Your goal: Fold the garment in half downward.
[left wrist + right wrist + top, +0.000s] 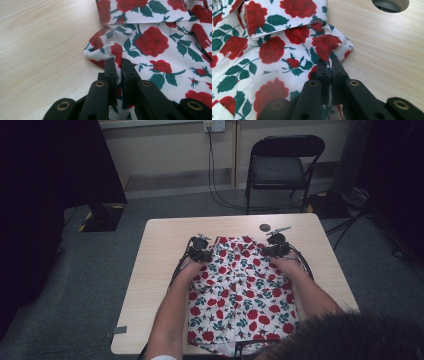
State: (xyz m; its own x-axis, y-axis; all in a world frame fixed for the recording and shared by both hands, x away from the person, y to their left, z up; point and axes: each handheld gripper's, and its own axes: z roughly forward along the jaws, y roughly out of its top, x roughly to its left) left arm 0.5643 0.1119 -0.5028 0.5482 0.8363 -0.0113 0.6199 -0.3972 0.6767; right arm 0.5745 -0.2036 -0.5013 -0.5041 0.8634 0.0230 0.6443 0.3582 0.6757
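Shirt (239, 287) with red roses lies flat mid-table (155, 270) in the high view, bare wood either side. Left gripper view: left gripper (118, 65) has pinched a shoulder fold, wood beside it. Right gripper view: right gripper (329, 60) clamps the other shoulder near a round hole (390, 4); no writing readable

Black folding chair (281, 167), grey carpet (100, 270), beige wall (170, 145)

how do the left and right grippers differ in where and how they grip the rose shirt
The left gripper pinches the shirt's left shoulder corner, bare table on its left; the right gripper pinches the right shoulder corner, with the table's round hole beyond. The left's fold bulges rounder; the right's peaks sharper. Both are shut on fabric beside the collar.
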